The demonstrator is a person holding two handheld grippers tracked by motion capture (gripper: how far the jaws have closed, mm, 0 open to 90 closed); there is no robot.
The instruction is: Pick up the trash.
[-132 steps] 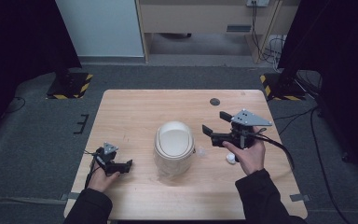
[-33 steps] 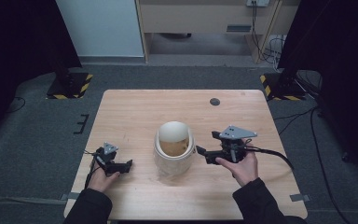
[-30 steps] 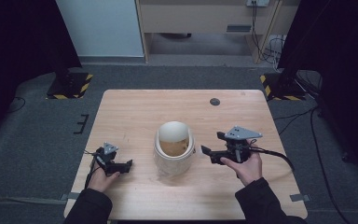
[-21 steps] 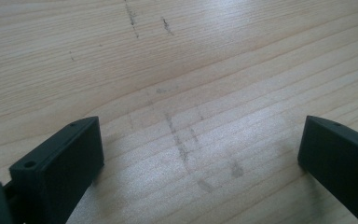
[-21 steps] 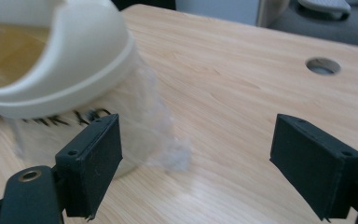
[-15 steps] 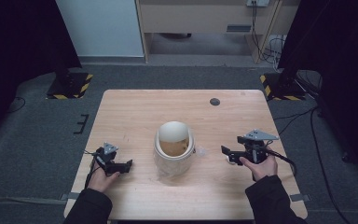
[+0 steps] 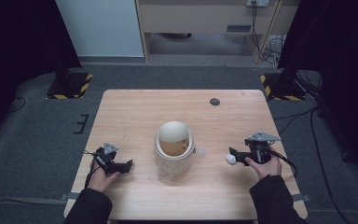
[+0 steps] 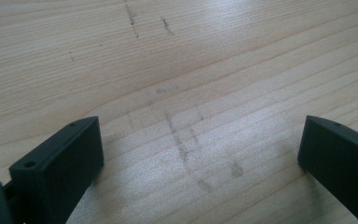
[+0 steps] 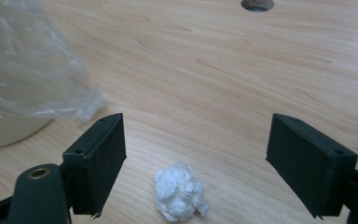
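My right gripper (image 9: 193, 154), jaws apart and just closing a little, straddles a white crumpled wad (image 9: 179, 191), probably tissue, untouched. My left gripper (image 8: 200, 154) rests open.
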